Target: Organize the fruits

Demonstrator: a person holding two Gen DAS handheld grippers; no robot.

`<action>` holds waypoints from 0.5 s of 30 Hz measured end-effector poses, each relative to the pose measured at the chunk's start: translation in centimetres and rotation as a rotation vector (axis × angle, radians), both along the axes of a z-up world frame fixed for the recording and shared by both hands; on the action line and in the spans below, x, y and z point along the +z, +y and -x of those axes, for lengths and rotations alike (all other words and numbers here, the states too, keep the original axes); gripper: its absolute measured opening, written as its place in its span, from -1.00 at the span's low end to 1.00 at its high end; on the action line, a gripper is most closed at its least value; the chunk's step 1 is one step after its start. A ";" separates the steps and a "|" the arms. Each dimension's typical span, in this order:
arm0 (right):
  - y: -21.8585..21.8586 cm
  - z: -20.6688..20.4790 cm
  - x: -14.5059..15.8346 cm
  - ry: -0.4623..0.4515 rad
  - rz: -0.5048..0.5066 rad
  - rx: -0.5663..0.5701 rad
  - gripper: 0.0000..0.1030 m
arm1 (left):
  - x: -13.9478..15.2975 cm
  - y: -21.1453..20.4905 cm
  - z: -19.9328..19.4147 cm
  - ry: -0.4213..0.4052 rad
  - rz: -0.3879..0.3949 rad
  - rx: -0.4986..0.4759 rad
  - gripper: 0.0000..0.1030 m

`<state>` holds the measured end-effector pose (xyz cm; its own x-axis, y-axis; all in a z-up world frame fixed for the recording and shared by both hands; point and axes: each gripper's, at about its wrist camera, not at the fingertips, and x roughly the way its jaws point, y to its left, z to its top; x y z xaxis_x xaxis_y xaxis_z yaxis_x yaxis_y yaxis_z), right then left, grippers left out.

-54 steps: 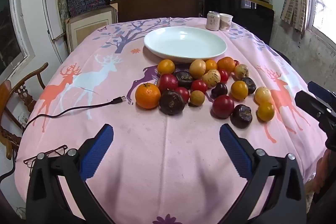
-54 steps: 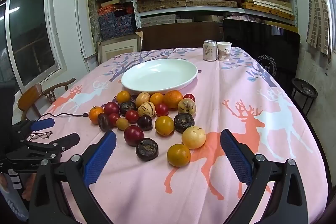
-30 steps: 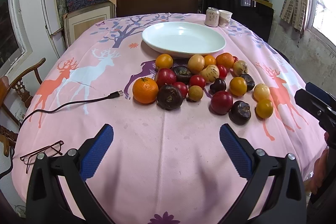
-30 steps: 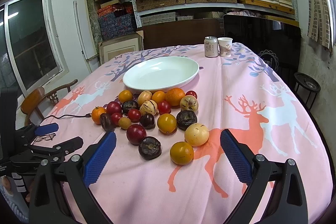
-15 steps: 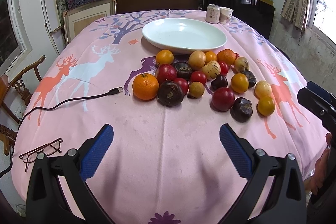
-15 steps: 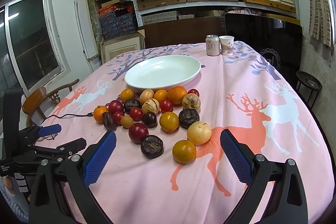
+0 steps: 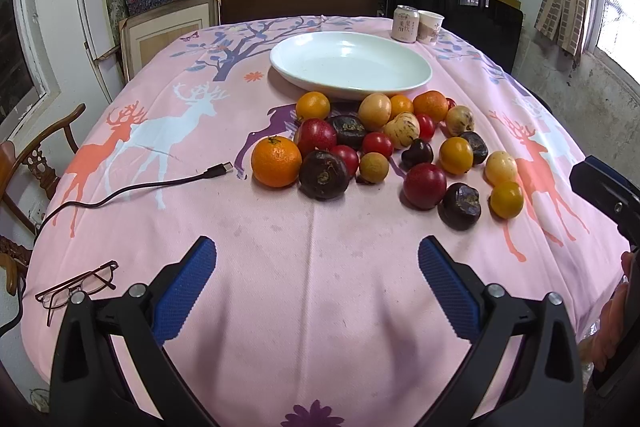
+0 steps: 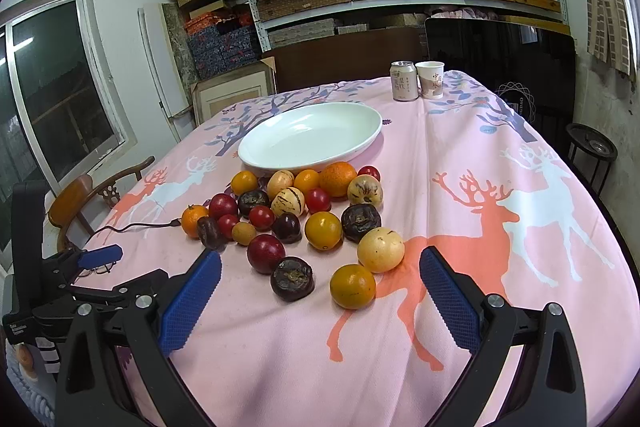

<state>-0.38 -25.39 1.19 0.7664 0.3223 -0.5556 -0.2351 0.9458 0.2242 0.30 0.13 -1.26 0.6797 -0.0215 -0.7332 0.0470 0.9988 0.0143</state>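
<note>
Fruits [image 8: 304,223] loose, touching, none in plate [image 8: 256,155] | both grippers' fingers wide, empty | risk: nudged neighbours roll toward desk's near edge.

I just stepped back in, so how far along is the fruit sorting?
Nothing is done yet: the white plate holds no fruit. Nothing is in hand: left gripper and right gripper are open. All the fruit, including the tangerine, remains on the tablecloth.
</note>
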 end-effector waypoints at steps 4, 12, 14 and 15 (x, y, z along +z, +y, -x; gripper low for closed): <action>-0.1 0.0 0.0 0.002 -0.007 0.000 0.93 | 0.0 0.0 0.0 0.000 0.000 0.001 0.92; -0.2 0.0 0.0 0.003 -0.011 0.001 0.93 | -0.2 0.0 0.1 0.006 0.004 0.002 0.92; -0.2 0.0 0.0 0.003 -0.010 0.001 0.93 | -0.2 0.0 0.1 0.006 0.004 0.001 0.92; -0.2 0.0 0.0 0.003 -0.012 0.000 0.93 | -0.3 -0.1 0.1 0.008 0.004 0.001 0.92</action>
<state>-0.36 -25.60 1.15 0.7644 0.3293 -0.5544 -0.2347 0.9429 0.2364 0.24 0.08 -1.52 0.6735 -0.0236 -0.7389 0.0458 0.9989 0.0098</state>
